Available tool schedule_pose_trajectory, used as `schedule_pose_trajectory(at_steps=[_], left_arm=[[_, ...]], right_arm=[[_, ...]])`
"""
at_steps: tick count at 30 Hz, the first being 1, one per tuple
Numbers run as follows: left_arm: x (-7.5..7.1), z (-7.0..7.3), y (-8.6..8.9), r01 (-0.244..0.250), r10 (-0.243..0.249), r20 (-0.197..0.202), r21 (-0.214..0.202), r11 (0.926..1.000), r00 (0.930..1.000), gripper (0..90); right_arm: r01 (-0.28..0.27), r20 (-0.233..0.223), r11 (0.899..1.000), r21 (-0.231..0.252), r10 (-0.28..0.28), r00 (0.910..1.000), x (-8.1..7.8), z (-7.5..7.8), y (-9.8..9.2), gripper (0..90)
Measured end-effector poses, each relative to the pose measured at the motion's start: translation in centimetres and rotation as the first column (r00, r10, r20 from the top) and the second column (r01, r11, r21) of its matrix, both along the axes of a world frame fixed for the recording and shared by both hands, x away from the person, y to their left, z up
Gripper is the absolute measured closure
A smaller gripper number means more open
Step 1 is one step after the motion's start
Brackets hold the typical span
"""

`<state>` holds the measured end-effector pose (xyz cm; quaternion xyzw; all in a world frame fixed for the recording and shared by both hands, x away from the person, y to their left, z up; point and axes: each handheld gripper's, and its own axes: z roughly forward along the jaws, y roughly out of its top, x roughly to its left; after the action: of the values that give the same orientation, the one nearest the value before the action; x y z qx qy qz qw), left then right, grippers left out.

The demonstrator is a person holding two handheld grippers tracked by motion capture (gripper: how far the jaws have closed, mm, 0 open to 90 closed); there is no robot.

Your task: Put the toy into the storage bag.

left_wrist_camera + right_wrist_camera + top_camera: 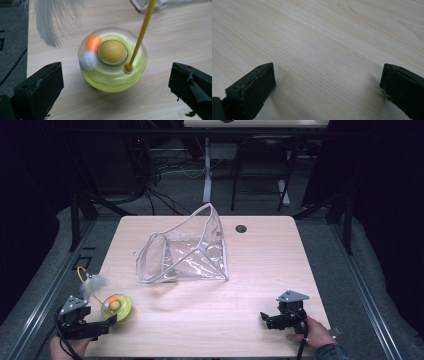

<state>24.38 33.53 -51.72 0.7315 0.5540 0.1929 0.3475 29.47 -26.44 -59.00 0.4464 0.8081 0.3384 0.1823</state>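
A yellow-green toy (pixel 116 306) (pixel 112 61) with a clear dome stands near the table's front left corner. Inside the dome are an orange ball (pixel 93 42) and a white ball (pixel 88 60). A yellow stalk (pixel 142 32) rises from it and carries a white feather (pixel 93 281) (pixel 51 20). My left gripper (pixel 109 322) (pixel 116 87) is open just in front of the toy, one jaw to each side, not touching it. My right gripper (pixel 266 318) (pixel 328 87) is open low over bare wood at the front right, with nothing between its jaws.
A clear plastic pouch (pixel 187 250) with white piping lies open in the middle of the wooden table (pixel 250 290). A dark round hole (pixel 241 228) sits near the far edge. Beyond the table are cables and desk legs.
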Motion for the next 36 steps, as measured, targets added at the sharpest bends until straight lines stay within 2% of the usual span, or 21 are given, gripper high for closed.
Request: schedule_pose_trajectory(at_steps=[2, 5, 8, 13, 17, 21, 28, 33, 36], left_arm=[[-0.1, 0.5, 0.2, -0.015, 0.015, 0.021, -0.016, 0.9998, 0.9997, 0.0], [-0.2, 0.9, 0.5, -0.011, 0.012, 0.031, -0.029, 0.9995, 0.9994, 0.0], [-0.3, 1.3, 0.6, -0.012, 0.015, 0.053, -0.062, 0.998, 0.9985, 0.0], [-0.4, 1.7, 0.2, 0.011, -0.007, 0.065, -0.068, 0.9976, 0.9978, 0.0], [-0.5, 2.3, -0.1, 0.01, -0.004, 0.081, -0.076, 0.9971, 0.9967, 0.1], [-0.5, 2.6, -0.3, -0.002, 0.007, 0.074, -0.065, 0.9979, 0.9972, 0.3], [-0.4, 2.4, -1.0, 0.025, -0.021, 0.071, -0.059, 0.9979, 0.9972, 21.3], [-0.4, 2.5, -1.1, 0.033, -0.028, 0.074, -0.065, 0.9973, 0.9968, 32.4], [-0.6, 2.8, -1.1, 0.039, -0.033, 0.095, -0.063, 0.9972, 0.9949, 38.6]], right_arm=[[-0.002, 0.003, 1.0, -0.006, 0.002, 1.0, 0.0, 0.0, 0.0, 0.0], [-0.001, 0.004, 1.0, -0.004, 0.001, 1.0, 0.0, 0.0, 0.0, 0.0], [-0.001, 0.004, 1.0, -0.004, 0.001, 1.0, 0.0, 0.0, 0.0, 0.0], [-0.003, 0.003, 1.0, -0.006, 0.003, 1.0, 0.0, 0.0, 0.0, 0.0], [-0.003, 0.002, 1.0, -0.007, 0.003, 1.0, 0.0, 0.0, 0.0, 0.0], [-0.003, 0.002, 1.0, -0.007, 0.003, 1.0, 0.0, 0.0, 0.0, 0.0], [-0.003, 0.002, 1.0, -0.007, 0.003, 1.0, 0.0, 0.0, 0.0, 0.0], [-0.003, 0.002, 1.0, -0.007, 0.003, 1.0, 0.0, 0.0, 0.0, 0.0], [-0.003, 0.002, 1.0, -0.006, 0.003, 1.0, 0.0, 0.0, 0.0, 0.0]])
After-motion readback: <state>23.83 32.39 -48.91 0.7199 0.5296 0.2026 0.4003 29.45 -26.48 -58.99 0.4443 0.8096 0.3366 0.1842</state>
